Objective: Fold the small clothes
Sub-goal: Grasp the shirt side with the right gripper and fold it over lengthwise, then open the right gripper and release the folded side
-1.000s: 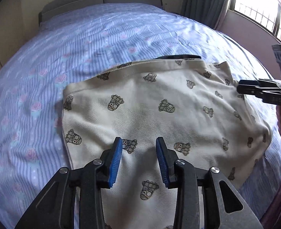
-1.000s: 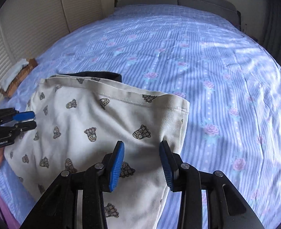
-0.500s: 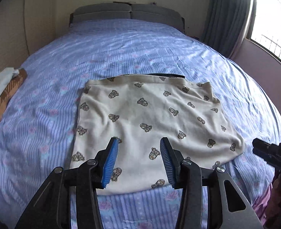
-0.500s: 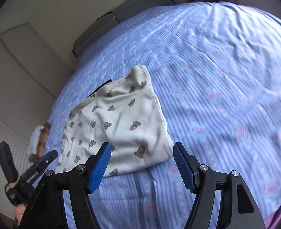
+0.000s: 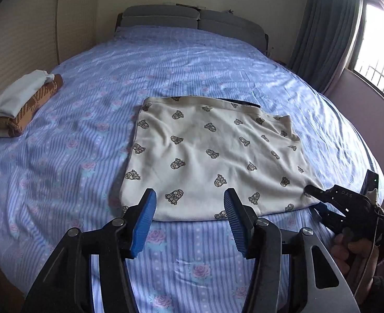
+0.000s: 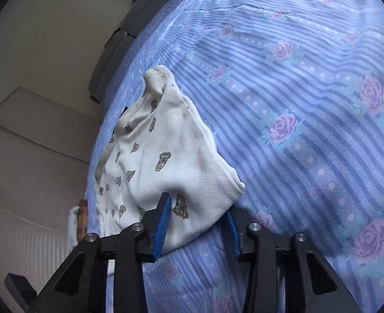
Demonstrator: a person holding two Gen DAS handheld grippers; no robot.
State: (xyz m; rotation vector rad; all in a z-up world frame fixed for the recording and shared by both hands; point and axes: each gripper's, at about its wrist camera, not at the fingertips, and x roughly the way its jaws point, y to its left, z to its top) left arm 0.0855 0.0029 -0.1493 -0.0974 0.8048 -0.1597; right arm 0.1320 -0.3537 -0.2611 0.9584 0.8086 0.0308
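The cream garment (image 5: pixel 212 154), printed with small dark figures, lay folded flat on the bed (image 5: pixel 61 172), near the bed's near edge and toward its right side as the left wrist camera saw it. A dark strip showed along its far edge. Its near right corner was bunched up and lifted slightly off the sheet.

The right claw (image 6: pixel 197 224) sat at that corner. Its jaws had just been closing, and the corner of the cloth lay between them: one blue pad (image 6: pixel 162 221) rested against the top of the fabric, while the other was mostly hidden under the fold. Whether the pads were truly pinching the cloth I could not tell. In the left wrist view the same claw (image 5: pixel 315 199) reached in from the right, its upper tip on the cloth at the garment's corner, with the person's hand (image 5: pixel 353 253) wrapped round its handle.

The left claw (image 5: pixel 189 221) hovered over the bed's near edge, just short of the garment's near hem. Its jaws had just been opening and stood moderately wide, with nothing between them but the view of striped sheet and hem.

At the bed's left edge lay a small stack of folded clothes (image 5: pixel 22 101), a white piece on top of a brown patterned one. A grey headboard (image 5: pixel 192 23) ran along the far end, and a blue curtain (image 5: pixel 327 31) hung beside a bright window (image 5: pixel 379 57) on the right.
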